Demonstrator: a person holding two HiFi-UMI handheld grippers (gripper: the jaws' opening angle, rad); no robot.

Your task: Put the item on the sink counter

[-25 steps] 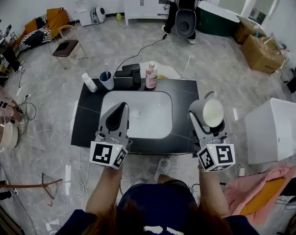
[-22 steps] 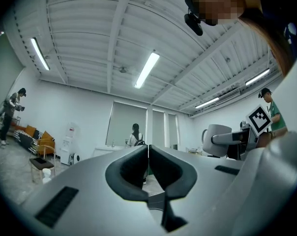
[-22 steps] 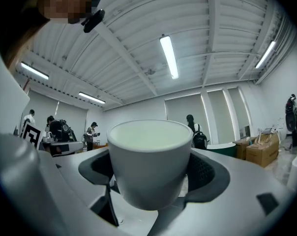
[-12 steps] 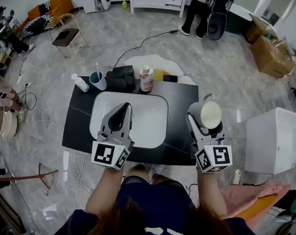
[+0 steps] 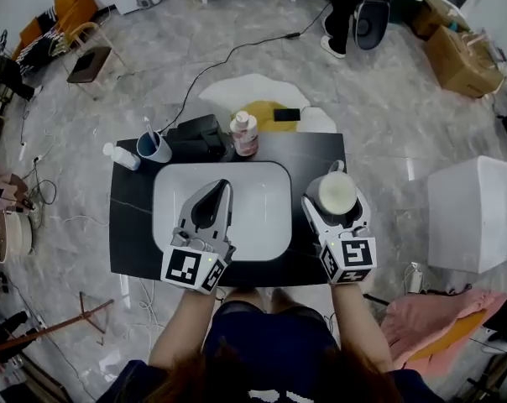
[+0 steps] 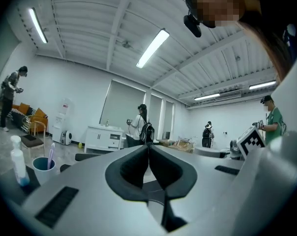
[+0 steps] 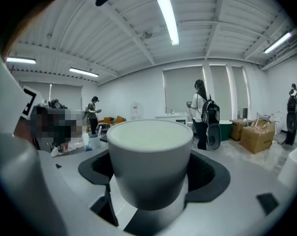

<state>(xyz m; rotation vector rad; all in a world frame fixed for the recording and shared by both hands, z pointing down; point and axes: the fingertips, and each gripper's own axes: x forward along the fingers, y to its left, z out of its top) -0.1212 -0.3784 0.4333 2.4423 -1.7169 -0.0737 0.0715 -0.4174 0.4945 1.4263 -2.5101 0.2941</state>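
A grey mug with a white inside (image 5: 334, 193) (image 7: 151, 168) is upright between the jaws of my right gripper (image 5: 336, 201), which is shut on it. In the head view the mug hangs over the right part of the black sink counter (image 5: 316, 154), right of the white basin (image 5: 266, 196). My left gripper (image 5: 216, 193) (image 6: 148, 147) is shut with nothing in it, its jaws pressed together, and it hovers over the basin's left half.
At the counter's back edge stand a white spray bottle (image 5: 120, 155), a blue cup with a toothbrush (image 5: 153, 148), a black faucet block (image 5: 198, 134) and a pink-labelled bottle (image 5: 243, 133). A white box (image 5: 474, 212) stands right of the counter. Cables lie on the floor.
The head view has shifted forward over the counter. Both grippers now sit over the counter top, and the right one with the mug has moved left, closer to the basin.
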